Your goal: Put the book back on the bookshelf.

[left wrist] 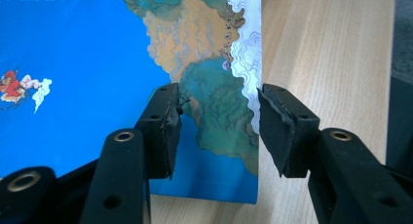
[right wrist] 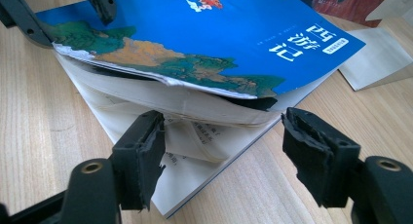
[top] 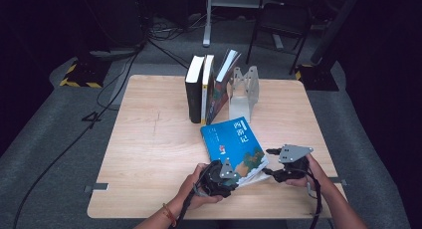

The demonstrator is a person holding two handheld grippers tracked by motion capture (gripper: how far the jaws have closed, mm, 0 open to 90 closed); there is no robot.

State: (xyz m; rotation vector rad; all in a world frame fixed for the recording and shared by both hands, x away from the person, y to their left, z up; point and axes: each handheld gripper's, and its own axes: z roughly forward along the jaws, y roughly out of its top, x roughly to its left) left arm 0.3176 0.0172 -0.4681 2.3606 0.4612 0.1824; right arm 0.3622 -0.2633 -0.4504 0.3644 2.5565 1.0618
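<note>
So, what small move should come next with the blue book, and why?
Probably close the left hand-held gripper onto the blue book: its jaws straddle the cover's corner without pressing. The right hand-held gripper is open at the splayed pages, so nothing holds the book yet.

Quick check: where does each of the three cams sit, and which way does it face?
High view: above the person's side, facing forward and down on the table; forearms and both grippers show.
Left gripper view: rides the left gripper, facing the blue book's cover corner; own jaws show.
Right gripper view: rides the right gripper, facing the book's page edges; own jaws show.
Shared: all three see the blue book.
</note>
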